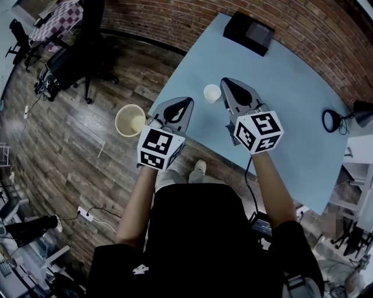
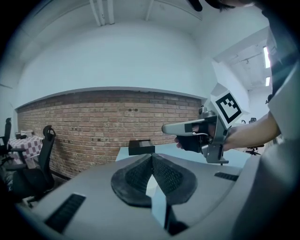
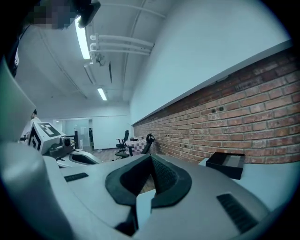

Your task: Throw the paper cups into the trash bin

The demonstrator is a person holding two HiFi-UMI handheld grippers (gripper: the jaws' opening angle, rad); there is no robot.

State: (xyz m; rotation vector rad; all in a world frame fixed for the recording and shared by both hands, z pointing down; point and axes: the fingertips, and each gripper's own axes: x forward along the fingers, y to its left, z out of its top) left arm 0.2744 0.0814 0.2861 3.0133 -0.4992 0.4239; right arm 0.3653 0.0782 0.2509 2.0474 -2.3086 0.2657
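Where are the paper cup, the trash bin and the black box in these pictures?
paper cup [image 1: 212, 93], head view, the middle of the cup.
trash bin [image 1: 121, 110], head view, on its rim.
black box [image 1: 249, 32], head view, on its top.

left gripper [image 1: 186, 102]: fingers [image 2: 133, 176] together | right gripper [image 1: 225, 82]: fingers [image 3: 165, 178] together

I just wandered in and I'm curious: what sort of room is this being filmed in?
Probably an office or lab workspace: a long brick wall, black office chairs on a wood plank floor, and a pale blue table with a desk lamp near its edge.
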